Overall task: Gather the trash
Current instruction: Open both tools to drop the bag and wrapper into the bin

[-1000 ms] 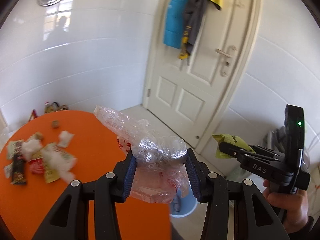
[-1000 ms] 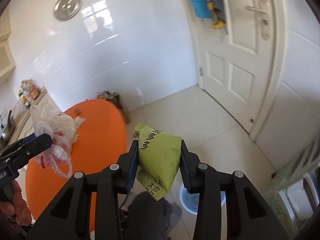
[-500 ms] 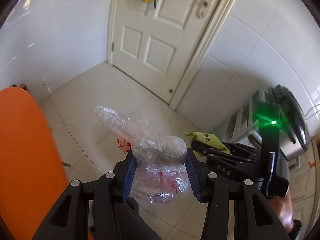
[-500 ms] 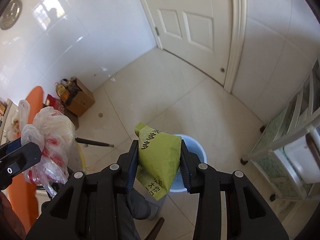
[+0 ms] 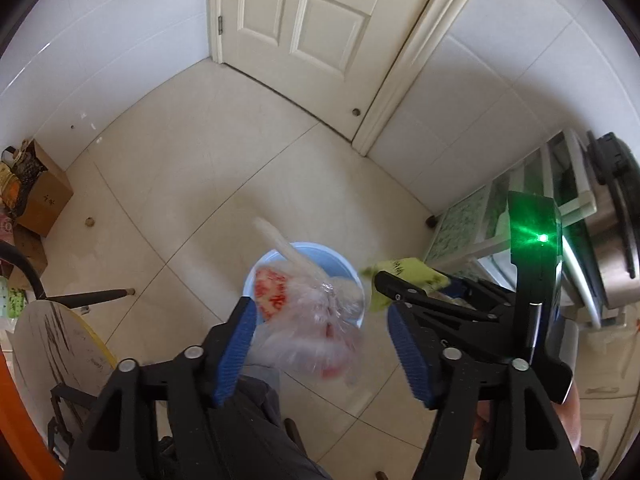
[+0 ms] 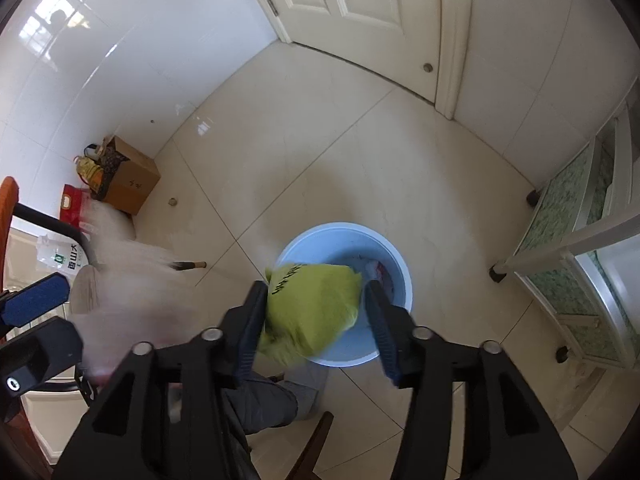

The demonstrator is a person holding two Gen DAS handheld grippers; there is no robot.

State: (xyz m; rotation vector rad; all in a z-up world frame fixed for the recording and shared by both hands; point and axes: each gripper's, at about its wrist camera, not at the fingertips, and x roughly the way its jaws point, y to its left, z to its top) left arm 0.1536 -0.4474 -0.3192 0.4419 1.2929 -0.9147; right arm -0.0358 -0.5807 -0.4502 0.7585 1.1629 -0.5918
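My left gripper [image 5: 320, 336] is open above the light blue bin [image 5: 344, 268] on the floor. The clear plastic bag with red print [image 5: 308, 312] is blurred between the spread jaws, loose from the pads. My right gripper [image 6: 316, 316] is also open over the bin [image 6: 392, 256]. The yellow-green wrapper [image 6: 312, 312] sits blurred between its jaws, apart from the right pad. The right gripper with the wrapper [image 5: 404, 276] also shows in the left wrist view. Some trash lies inside the bin.
A white door [image 5: 304, 32] and tiled walls stand behind. A cardboard box [image 6: 128, 184] with bags sits at the left wall. A glass-fronted cabinet [image 6: 580, 248] stands at the right. A round stool [image 5: 52, 344] and the orange table's edge [image 6: 8, 196] are at the left.
Both grippers tilted down over the bin and opened their jaws. The plastic bag and the yellow-green wrapper have come loose and blur with motion.
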